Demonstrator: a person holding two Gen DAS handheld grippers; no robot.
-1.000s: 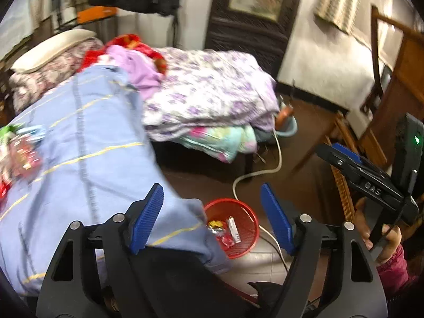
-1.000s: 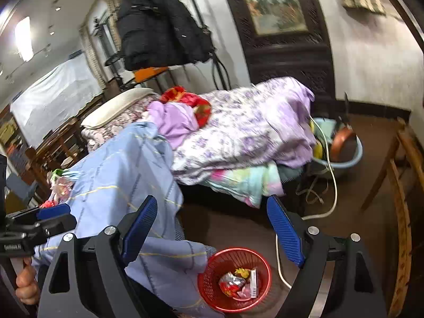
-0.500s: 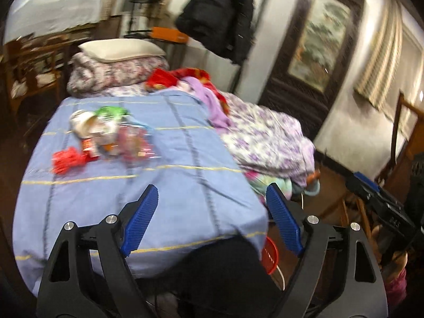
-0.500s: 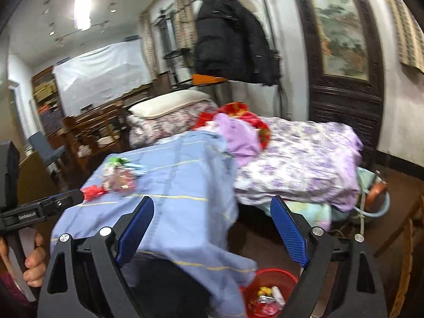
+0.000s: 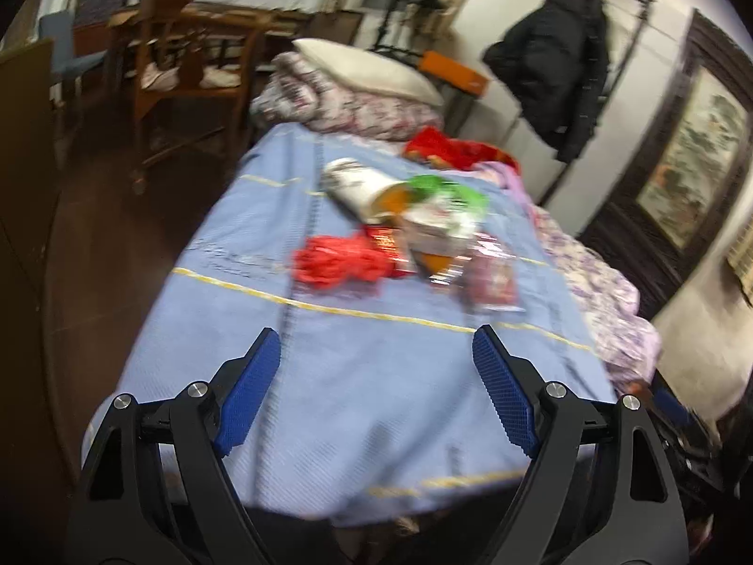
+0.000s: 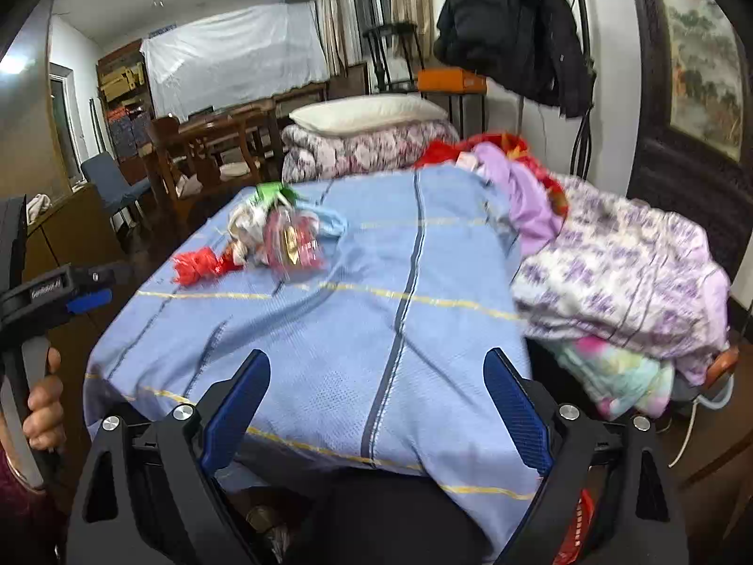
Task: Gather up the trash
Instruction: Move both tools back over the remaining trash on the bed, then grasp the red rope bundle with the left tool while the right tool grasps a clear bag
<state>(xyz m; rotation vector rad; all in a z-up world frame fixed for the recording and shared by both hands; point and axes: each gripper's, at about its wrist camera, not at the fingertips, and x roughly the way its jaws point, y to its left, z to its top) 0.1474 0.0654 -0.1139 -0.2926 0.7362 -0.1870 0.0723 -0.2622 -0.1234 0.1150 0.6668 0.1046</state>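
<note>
A pile of trash lies on the blue bed cover (image 5: 376,400): a white paper cup (image 5: 357,186) on its side, a crumpled red plastic piece (image 5: 339,263), a green wrapper (image 5: 444,190) and a clear snack packet (image 5: 492,280). My left gripper (image 5: 376,334) hovers open over the cover's near end, short of the pile, nothing between its blue pads. My right gripper (image 6: 376,355) is open and empty too, farther right. There the trash pile (image 6: 282,235) sits far left, and the left gripper (image 6: 70,292) shows in a hand (image 6: 42,405). A sliver of red basket (image 6: 581,518) peeks below.
A white pillow (image 6: 367,113) on a folded flowered quilt (image 6: 367,150) lies at the bed's head. A purple floral quilt (image 6: 621,273) and clothes are heaped on the right. Wooden chairs (image 5: 188,61) stand left of the bed. A black coat (image 6: 513,23) hangs behind.
Both views swung left from the red basket on the floor up onto the bed. The trash pile moved to the middle of the left view. The basket dropped out of it.
</note>
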